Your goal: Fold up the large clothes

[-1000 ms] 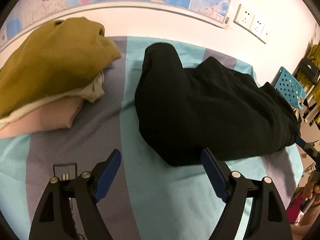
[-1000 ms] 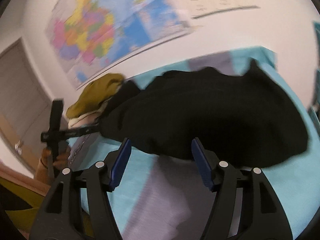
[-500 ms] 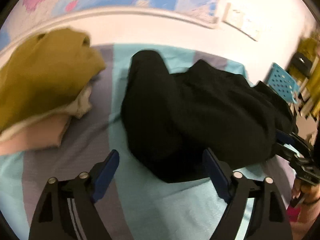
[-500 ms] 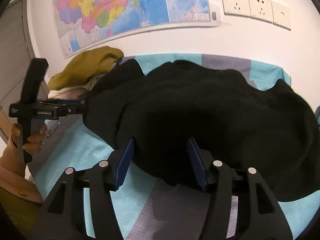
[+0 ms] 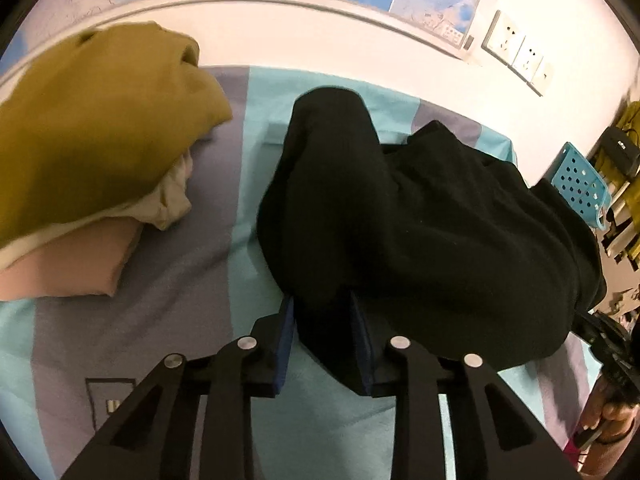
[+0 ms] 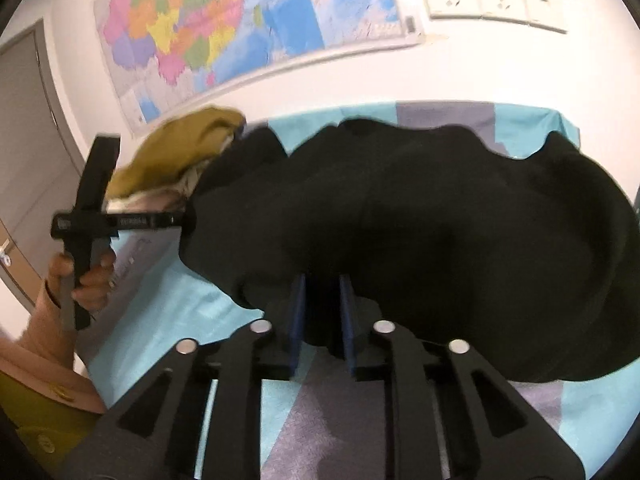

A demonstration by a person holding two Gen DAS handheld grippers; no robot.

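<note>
A large black garment [image 5: 420, 216] lies crumpled on a teal and grey striped cloth [image 5: 208, 272]. My left gripper [image 5: 324, 320] is shut on the garment's near edge, with black fabric pinched between its blue pads. In the right wrist view the same garment [image 6: 440, 220] fills the middle, and my right gripper [image 6: 322, 304] is shut on its near edge. The left gripper [image 6: 120, 222] also shows there at the left, touching the garment's left end.
A pile of folded clothes, mustard on top [image 5: 100, 128] over cream and pink, sits at the left. A wall with a map [image 6: 224, 28] and sockets [image 6: 492, 0] runs behind. A blue perforated basket [image 5: 580, 184] stands at the right.
Both grippers moved forward onto the black garment's near edge and went from open to shut on it.
</note>
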